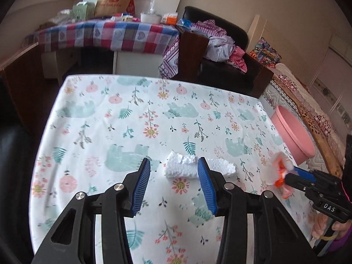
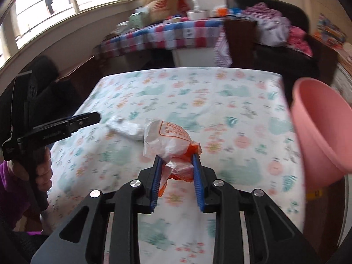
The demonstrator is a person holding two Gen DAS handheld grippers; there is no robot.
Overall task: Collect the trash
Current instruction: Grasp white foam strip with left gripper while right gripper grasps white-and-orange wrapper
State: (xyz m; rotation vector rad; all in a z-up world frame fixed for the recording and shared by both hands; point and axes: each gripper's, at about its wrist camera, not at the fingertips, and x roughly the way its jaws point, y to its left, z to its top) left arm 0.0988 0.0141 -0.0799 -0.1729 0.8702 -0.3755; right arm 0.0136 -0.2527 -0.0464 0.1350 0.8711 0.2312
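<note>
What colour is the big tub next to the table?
The tub is pink. It shows best in the right wrist view, at the table's right edge.

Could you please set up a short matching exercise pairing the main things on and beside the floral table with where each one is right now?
Things:
1. crumpled orange-and-clear plastic wrapper
2. white chunk of foam packing
3. round pink plastic basin
4. left gripper

Places or states:
A. beside the right edge of the floral tablecloth
B. pinched between the blue pads of the right gripper
C. jaws open, nothing between the pads
D. lying on the tablecloth just ahead of the open jaws

Pairs: 1-B, 2-D, 3-A, 4-C
</note>
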